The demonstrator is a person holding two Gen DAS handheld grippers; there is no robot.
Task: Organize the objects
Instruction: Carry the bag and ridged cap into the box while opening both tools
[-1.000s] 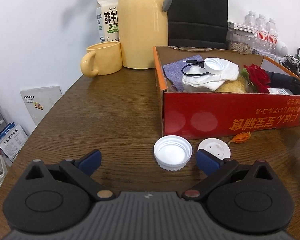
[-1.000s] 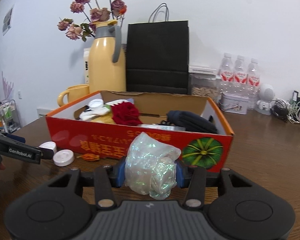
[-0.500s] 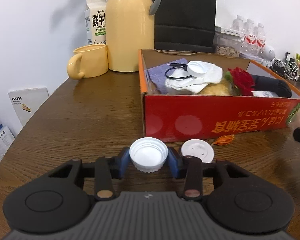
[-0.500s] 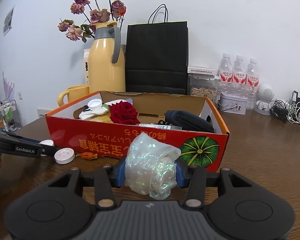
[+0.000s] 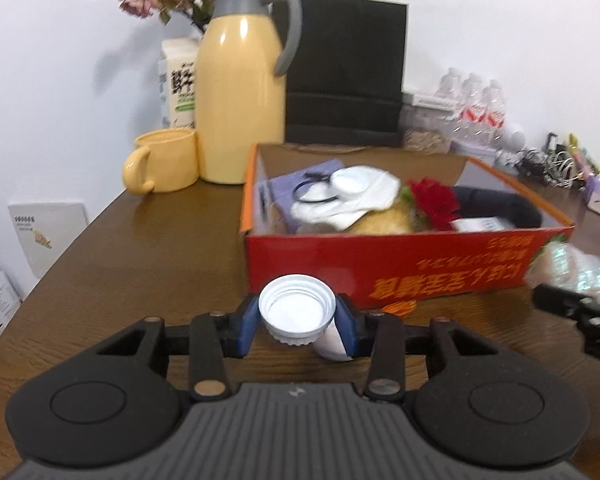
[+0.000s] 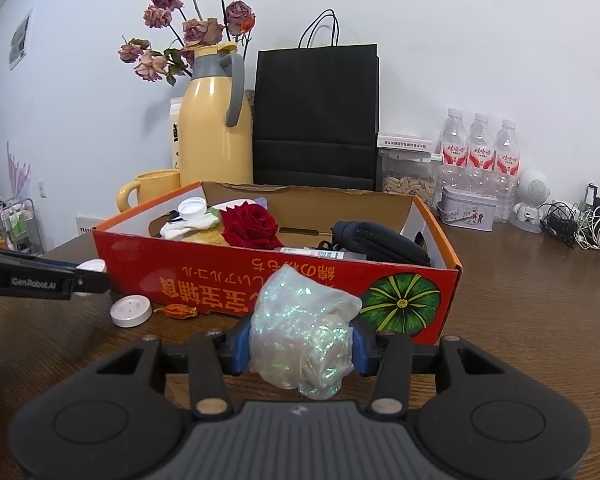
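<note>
Left wrist view: a white cap (image 5: 297, 312) is pinched by the left gripper (image 5: 297, 322) just before the box (image 5: 400, 268). It could be knocked loose on the box wall. A shiny bag (image 6: 302, 330) is squeezed by the right gripper (image 6: 300, 346); it could slip out.

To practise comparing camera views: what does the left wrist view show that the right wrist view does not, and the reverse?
Only the left wrist view: the left tool clamping an upturned white cap. Only the right wrist view: the pumpkin picture on the box, and the tin. Both: the red box, jug, mug, black bag and rose.
</note>
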